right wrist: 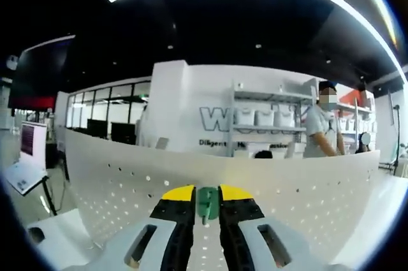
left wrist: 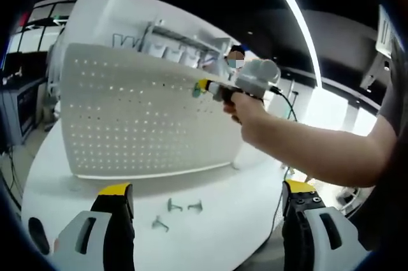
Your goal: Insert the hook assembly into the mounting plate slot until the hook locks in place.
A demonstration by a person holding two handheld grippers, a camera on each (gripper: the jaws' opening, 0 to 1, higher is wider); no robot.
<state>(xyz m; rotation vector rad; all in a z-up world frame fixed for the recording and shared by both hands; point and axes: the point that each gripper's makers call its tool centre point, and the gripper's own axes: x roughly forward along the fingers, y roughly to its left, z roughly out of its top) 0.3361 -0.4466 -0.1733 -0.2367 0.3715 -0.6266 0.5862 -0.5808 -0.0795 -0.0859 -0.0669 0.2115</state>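
Pegboard plate (left wrist: 143, 118) stands upright near the far edge of the white table (left wrist: 210, 233), white, rows of small holes across its face. In the left gripper view, the right gripper (left wrist: 205, 86) comes in from the right, held in a person's hand (left wrist: 245, 108), its yellow-tipped jaws closed on a small green hook (left wrist: 197, 90) right at the plate's upper right area; whether the hook touches the plate cannot be told. 3 grey metal hooks (left wrist: 176, 210) lie loose on the table in front of the plate's lower edge, near each other, between the left gripper's own jaws in that view. Left gripper (left wrist: 207, 204) jaws stand wide apart with nothing between them, low over the table's near edge.

In the right gripper view, the right gripper's (right wrist: 206, 199) jaws are nearly together, pinching the green hook (right wrist: 206, 202) upright between the yellow tips, with the plate (right wrist: 280, 188) just ahead. Behind the plate, a white wall with shelving (right wrist: 268, 115) holding white bins, and a person (right wrist: 322, 127) standing beside it. A laptop (right wrist: 25, 156) sits at the left on a stand.
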